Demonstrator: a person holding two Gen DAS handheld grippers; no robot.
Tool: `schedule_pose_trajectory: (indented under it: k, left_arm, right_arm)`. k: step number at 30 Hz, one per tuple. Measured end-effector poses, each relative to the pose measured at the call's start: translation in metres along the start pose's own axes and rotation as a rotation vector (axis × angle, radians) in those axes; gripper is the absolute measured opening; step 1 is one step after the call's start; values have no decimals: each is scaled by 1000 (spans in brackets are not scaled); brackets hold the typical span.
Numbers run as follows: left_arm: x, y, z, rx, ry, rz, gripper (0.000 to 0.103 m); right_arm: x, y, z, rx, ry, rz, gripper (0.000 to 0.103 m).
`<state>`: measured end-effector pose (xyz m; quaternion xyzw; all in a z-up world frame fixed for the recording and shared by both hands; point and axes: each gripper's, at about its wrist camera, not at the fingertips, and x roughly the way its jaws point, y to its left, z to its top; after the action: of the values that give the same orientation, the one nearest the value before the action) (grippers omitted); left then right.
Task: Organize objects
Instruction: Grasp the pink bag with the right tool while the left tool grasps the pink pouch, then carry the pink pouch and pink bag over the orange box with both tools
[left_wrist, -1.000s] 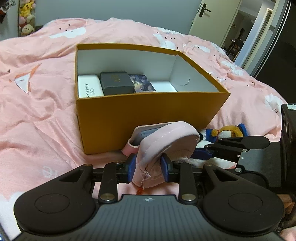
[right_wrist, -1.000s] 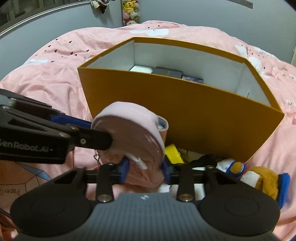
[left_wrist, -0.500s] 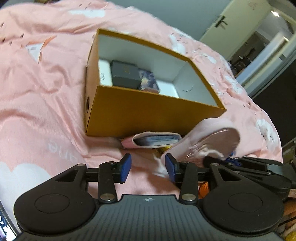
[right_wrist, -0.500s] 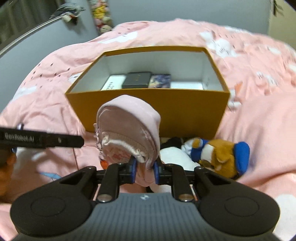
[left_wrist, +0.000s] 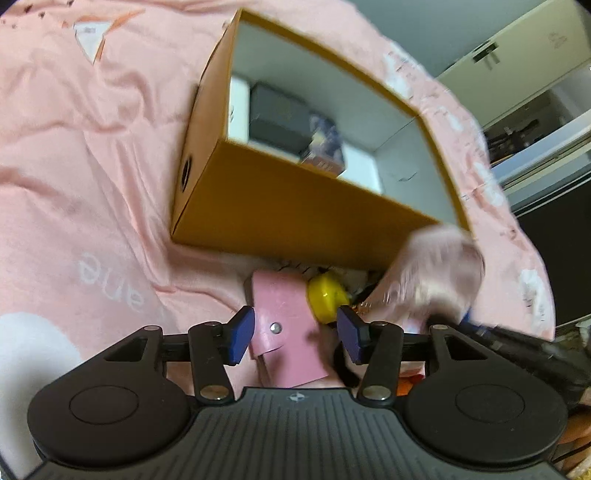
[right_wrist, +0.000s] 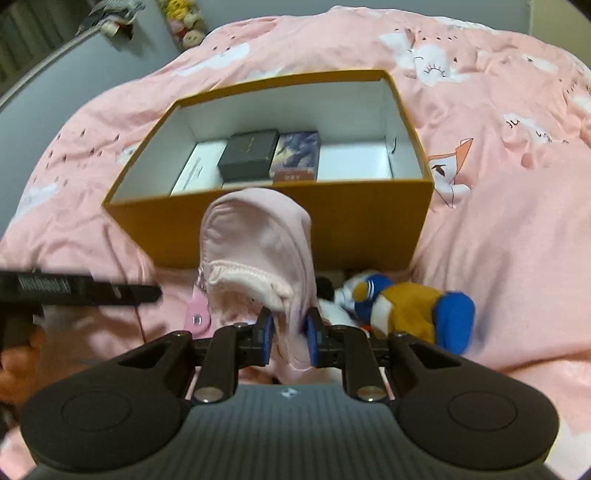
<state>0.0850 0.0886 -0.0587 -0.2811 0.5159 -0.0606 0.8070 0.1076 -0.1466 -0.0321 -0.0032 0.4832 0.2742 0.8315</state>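
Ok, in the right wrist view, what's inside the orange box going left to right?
White box → dark grey box → box with a purple picture → bare white floor of the orange box.

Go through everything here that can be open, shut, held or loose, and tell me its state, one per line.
Box: open, no lid, three small boxes inside.
Pink pouch: held, zip shut.
Right gripper: shut on the pouch.
Left gripper: open, just widened, over the pink case.
Plush toy: loose on the bed.
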Motion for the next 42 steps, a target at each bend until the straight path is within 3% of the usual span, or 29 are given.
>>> schedule_pose_trajectory:
  k: [2,12,13,16,20,30,42]
  left_arm:
    - [11,2,-1,-18,24,15,60]
    - [52,6,-6,-56,80,69,60]
    - [56,6,-7,-57,85,73,58]
    - [61,7,-9,-51,93,81,39]
    - [56,6,-12,-36,76,81,36]
    - [4,-3,-31,48,-40,103,36]
    - [-68,-49,-21,164,-239,-5,35]
  right_arm:
    - [7,-1,5,10,-13,-22,19]
    - [10,-15,-3,104,-95,35,22]
    - [10,-15,-5,105,-105,37,22]
    - [11,-15,-7,115,-125,44,23]
    - [7,-16,-8,120,-132,55,22]
    - [-15,-2,-8,61,-168,49,16]
    - [-56,8,14,-25,-264,82,15]
